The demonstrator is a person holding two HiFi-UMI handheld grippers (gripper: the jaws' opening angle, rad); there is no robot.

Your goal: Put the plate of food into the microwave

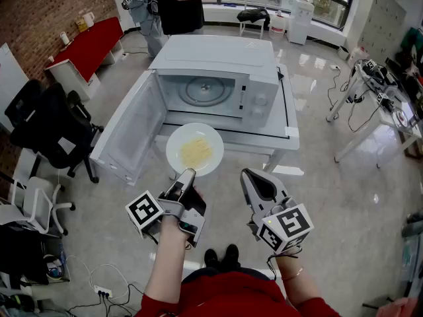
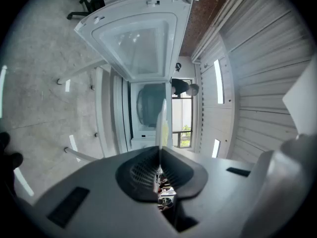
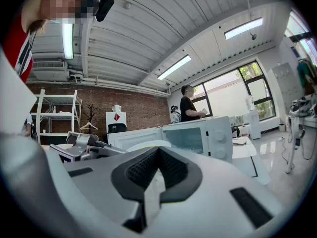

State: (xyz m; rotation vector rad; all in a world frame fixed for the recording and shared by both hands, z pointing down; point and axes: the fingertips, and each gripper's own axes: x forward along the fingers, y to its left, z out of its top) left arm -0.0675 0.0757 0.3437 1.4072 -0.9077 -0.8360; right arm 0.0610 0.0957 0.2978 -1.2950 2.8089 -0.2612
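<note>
A white plate (image 1: 194, 149) with flat yellow food (image 1: 195, 152) hangs level in front of the microwave (image 1: 218, 78). My left gripper (image 1: 187, 174) is shut on the plate's near rim. In the left gripper view the plate (image 2: 161, 125) shows edge-on between the closed jaws (image 2: 160, 155), with the microwave cavity (image 2: 147, 105) straight behind it. The microwave door (image 1: 129, 132) swings wide open to the left, and the glass turntable (image 1: 205, 90) inside is bare. My right gripper (image 1: 248, 176) sits to the right of the plate, shut and holding nothing; its own view shows the jaws (image 3: 157, 155) together.
The microwave stands on a low white table (image 1: 291, 132). A person (image 1: 180, 4) stands beyond it by the window. Black office chairs (image 1: 49, 127) are at the left, and a white desk with cables (image 1: 377, 91) is at the right. A red table (image 1: 89, 45) is at the far left.
</note>
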